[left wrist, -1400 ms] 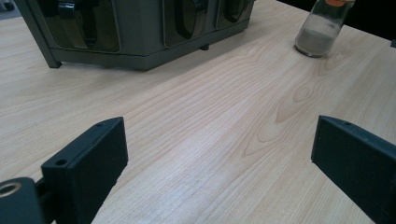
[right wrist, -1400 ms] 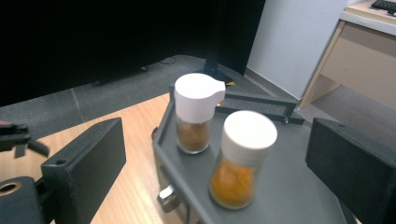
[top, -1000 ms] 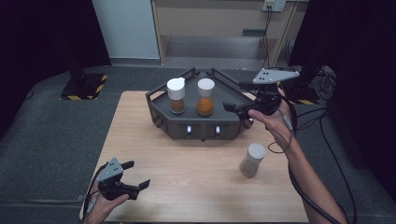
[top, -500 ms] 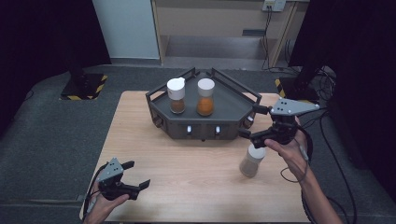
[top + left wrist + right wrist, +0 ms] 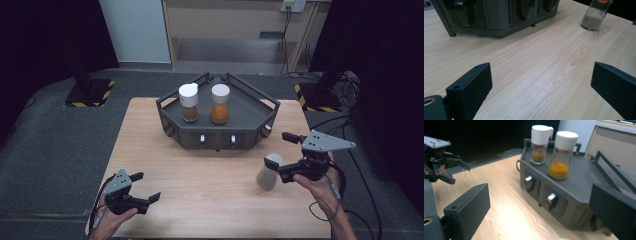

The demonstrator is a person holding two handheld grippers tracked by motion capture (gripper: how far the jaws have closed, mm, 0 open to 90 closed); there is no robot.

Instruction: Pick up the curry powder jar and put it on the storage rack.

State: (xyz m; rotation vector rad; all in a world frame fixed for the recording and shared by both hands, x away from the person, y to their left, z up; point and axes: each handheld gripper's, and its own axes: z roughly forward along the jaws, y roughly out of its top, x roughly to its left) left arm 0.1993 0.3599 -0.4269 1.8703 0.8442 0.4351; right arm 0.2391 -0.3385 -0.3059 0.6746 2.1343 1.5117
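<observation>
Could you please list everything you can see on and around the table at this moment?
Table: one, light wood, centre of the high view.
Rack: one, dark grey, angular, two drawer knobs in front, at the table's far middle.
Brown spice jar: one, white cap, standing on the rack, left.
Orange spice jar: one, white cap, standing on the rack, right.
Pale spice jar: one, clear with greyish powder, on the table right of centre, beside the right tongs.
Floor mat: grey, around the table.
Cabinet: one, beige, behind the table.
Left tongs: one, black, open, near the table's front left corner, nothing between the jaws.
Right tongs: one, black, open, by the pale spice jar.
Hands: two, holding the tongs.
</observation>
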